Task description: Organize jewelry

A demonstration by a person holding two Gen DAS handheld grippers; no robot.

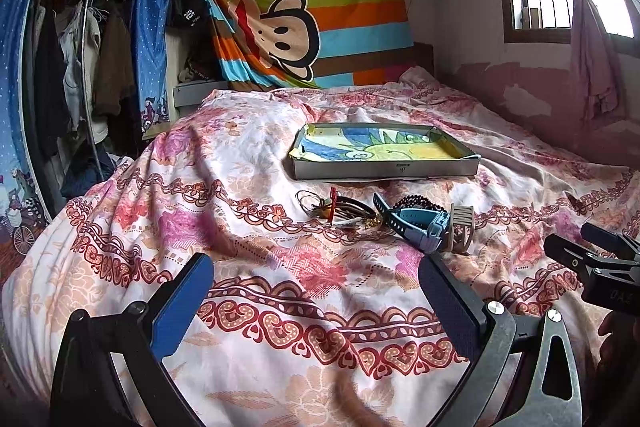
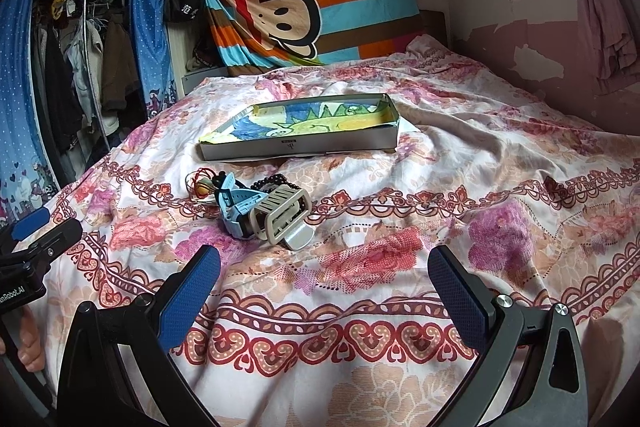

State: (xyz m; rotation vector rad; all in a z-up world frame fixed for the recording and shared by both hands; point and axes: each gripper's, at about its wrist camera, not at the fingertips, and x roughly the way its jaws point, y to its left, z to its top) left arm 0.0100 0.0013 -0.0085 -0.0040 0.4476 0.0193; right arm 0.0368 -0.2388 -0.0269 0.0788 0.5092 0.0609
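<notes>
A shallow grey box (image 1: pixel 384 169) (image 2: pixel 298 146) lined with a blue and yellow drawing lies on the floral bedspread. In front of it is a small pile: a blue watch (image 1: pixel 420 225) (image 2: pixel 236 207), a beige watch (image 1: pixel 462 229) (image 2: pixel 282 217), a black bead bracelet (image 1: pixel 416 203) (image 2: pixel 276 182), thin bangles and a red cord (image 1: pixel 324 207) (image 2: pixel 202 181). My left gripper (image 1: pixel 316 291) is open and empty, short of the pile. My right gripper (image 2: pixel 324 291) is open and empty, short of the watches. Each gripper shows at the edge of the other view (image 1: pixel 600 263) (image 2: pixel 32 239).
The bedspread (image 1: pixel 280 267) is rumpled with folds. A striped monkey-print cloth (image 1: pixel 304 27) hangs at the head of the bed. A clothes rack with blue curtains (image 1: pixel 80 67) stands on the left. A window and pink curtain (image 1: pixel 580 7) are on the right wall.
</notes>
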